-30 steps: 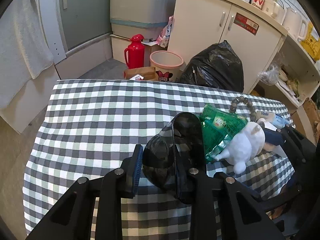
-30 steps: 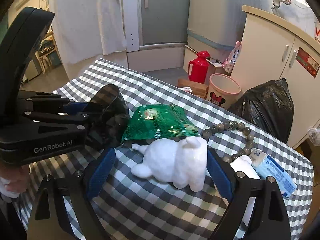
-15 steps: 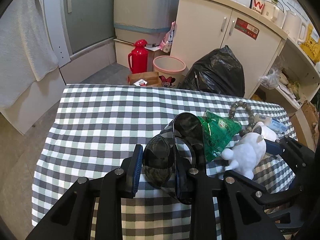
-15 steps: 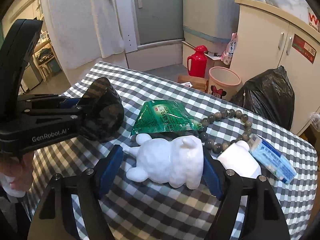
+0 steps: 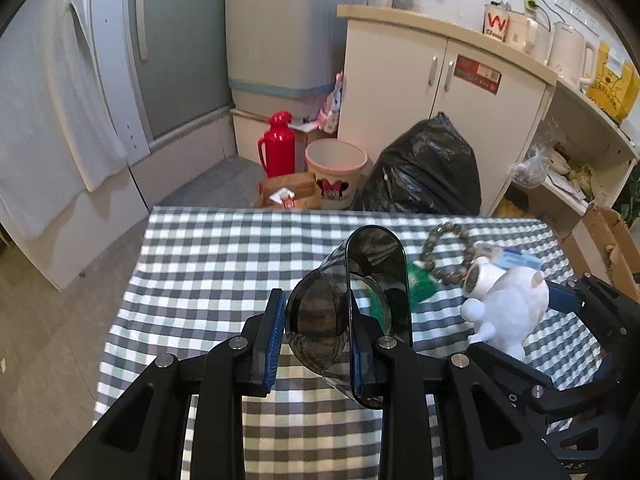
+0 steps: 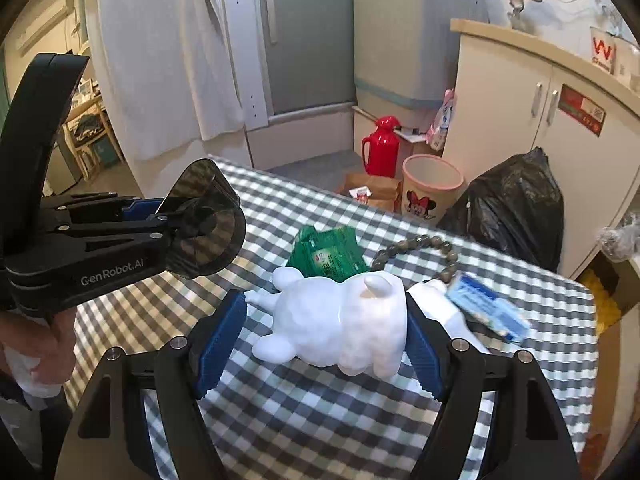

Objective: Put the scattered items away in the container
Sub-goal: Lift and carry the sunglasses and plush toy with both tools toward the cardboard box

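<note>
The right gripper (image 6: 324,344) is clamped on a white animal figurine (image 6: 344,324), one blue pad against each side, the figurine lifted above the checked tablecloth (image 6: 328,412). To its left the left gripper (image 5: 316,340) is closed on a dark smoked-plastic container (image 5: 352,312), one wall pinched between its pads and the container held clear of the cloth; a hand (image 6: 44,344) grips that tool's handle at the near left.

Just beyond the figurine lie a green snack packet (image 6: 326,254), a loop of grey-brown beads (image 6: 416,246), a white bottle (image 6: 440,304) and a blue-and-white tube box (image 6: 486,308), crowded together on the right half of the table.

Past the far table edge stand a red thermos (image 5: 278,144), a pink-rimmed bin (image 5: 335,174) and a black rubbish bag (image 5: 424,172), before a cream cabinet (image 5: 444,80).
</note>
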`<act>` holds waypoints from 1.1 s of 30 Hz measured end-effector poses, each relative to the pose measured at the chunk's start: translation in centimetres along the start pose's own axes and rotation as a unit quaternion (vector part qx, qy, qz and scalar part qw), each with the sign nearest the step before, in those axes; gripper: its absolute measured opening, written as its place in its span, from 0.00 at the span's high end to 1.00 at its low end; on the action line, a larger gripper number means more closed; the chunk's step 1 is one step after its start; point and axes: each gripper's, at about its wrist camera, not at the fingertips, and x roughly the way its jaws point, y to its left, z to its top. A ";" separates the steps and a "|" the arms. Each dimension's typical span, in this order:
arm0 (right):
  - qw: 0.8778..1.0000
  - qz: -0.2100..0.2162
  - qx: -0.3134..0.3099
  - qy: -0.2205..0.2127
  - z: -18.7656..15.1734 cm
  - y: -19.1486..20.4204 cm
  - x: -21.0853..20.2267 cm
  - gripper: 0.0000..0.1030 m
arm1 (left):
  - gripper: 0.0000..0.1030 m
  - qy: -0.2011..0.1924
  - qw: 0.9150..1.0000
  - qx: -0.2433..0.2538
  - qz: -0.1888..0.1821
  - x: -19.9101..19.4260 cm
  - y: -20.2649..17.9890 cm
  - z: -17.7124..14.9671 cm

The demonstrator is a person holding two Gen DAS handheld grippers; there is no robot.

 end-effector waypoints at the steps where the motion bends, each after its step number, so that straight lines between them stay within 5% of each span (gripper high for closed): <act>1: 1.000 -0.002 0.000 -0.005 0.0 0.1 -0.6 0.27 | 0.74 -0.005 1.000 0.002 0.004 -0.6 -0.3 0.0; 33: 0.991 -0.056 0.022 -0.119 -1.4 0.4 -17.1 0.27 | 0.74 -0.123 0.992 -0.006 0.013 -17.4 -4.7 -1.8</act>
